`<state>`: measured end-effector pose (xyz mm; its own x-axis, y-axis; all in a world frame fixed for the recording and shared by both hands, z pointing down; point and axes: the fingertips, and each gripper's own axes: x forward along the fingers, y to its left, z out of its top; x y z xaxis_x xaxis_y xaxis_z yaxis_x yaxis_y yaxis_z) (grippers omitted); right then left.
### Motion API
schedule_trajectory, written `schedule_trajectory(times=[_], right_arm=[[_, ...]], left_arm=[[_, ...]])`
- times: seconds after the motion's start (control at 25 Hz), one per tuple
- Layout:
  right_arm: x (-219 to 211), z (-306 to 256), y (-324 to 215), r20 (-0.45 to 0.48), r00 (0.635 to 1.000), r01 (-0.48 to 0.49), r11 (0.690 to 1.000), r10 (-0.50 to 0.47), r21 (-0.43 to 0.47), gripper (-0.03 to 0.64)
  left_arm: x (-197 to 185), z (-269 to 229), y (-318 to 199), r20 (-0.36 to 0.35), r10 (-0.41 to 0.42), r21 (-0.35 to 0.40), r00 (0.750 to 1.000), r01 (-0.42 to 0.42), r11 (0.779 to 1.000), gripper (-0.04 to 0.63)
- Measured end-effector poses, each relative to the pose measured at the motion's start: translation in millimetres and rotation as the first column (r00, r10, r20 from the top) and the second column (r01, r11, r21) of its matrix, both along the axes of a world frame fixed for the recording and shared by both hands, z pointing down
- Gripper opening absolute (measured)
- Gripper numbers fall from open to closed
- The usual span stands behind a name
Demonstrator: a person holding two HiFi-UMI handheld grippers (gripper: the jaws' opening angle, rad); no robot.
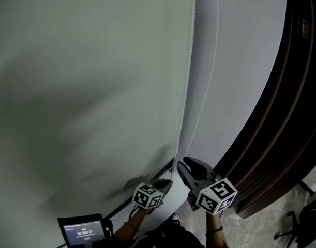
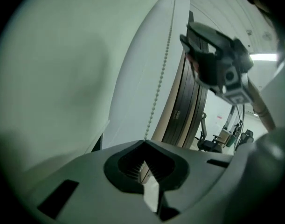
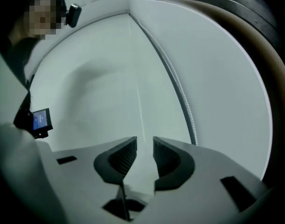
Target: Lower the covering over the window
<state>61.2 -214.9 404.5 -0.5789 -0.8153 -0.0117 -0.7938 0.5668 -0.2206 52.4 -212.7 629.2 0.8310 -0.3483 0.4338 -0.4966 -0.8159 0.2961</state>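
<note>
The left gripper (image 1: 165,183) is pinching the bead chain (image 1: 187,87) low down. Its jaws are closed tight on the beads, and its own view is showing the chain running straight up out of the shut tips. Holding it there is what lets a downward pull turn the roller. The right gripper (image 1: 182,168) is sitting just beside it and a little higher, with its jaws standing apart and nothing pressed between the pads. A thin pale line is running up from that gap, and I cannot tell whether it is the chain's other strand (image 1: 213,76) or a seam. It is probably waiting open so it can take the next hold, hand over hand. The blind (image 1: 85,87) is hanging flat across the window and filling the left of the head view. The chain is hanging along its right edge, near the dark frame (image 1: 282,112).
</note>
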Motion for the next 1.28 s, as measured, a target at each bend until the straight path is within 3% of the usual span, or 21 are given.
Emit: schedule_trajectory(times=[0.12,0.32,0.44,0.56,0.72,0.8,0.92,1.04,1.2,1.28], right_arm=[[-12,-31,-12,-0.024,1.0,0.002,0.997,0.0,0.078,0.095],[-13,-81,-27,0.019,0.998,-0.063,0.98,0.061,0.189,0.089],[-9,-93,-30,0.05,0.997,-0.072,0.978,0.063,0.197,0.021],[-7,-92,-28,0.087,0.995,-0.067,0.978,0.051,0.197,0.015],[7,-91,-29,0.18,0.982,-0.088,0.976,0.051,0.201,0.014],[14,-86,-30,0.188,0.981,-0.093,0.977,0.056,0.193,0.014],[17,-50,-38,0.092,0.991,-0.107,0.987,0.096,0.123,0.012],[17,20,-41,0.052,0.992,-0.115,0.993,0.116,-0.019,0.012],[8,122,-29,0.02,0.995,-0.093,0.968,0.101,-0.234,0.012],[-2,159,-19,0.013,0.997,-0.074,0.948,0.082,-0.308,0.012]], left_arm=[[4,7,6,0.003,0.014,-0.009,1.0,-0.014,1.0,0.002],[7,6,5,0.008,0.014,-0.021,1.0,-0.014,1.0,0.002],[6,5,4,-0.006,0.002,-0.026,1.0,-0.002,1.0,0.002],[5,4,4,-0.022,0.007,-0.019,1.0,-0.007,1.0,0.002],[2,2,11,0.025,0.05,0.094,0.998,-0.052,0.994,0.003],[5,-7,14,0.011,0.06,0.125,0.998,-0.061,0.99,0.003],[9,-45,8,-0.108,0.038,0.164,0.993,-0.02,0.986,0.008],[5,-95,-5,-0.21,0.023,0.235,0.977,0.027,0.972,0.009],[4,-171,-18,-0.338,0.041,0.329,0.94,0.078,0.941,0.016],[6,-207,-19,-0.388,0.074,0.381,0.919,0.086,0.921,0.053]])
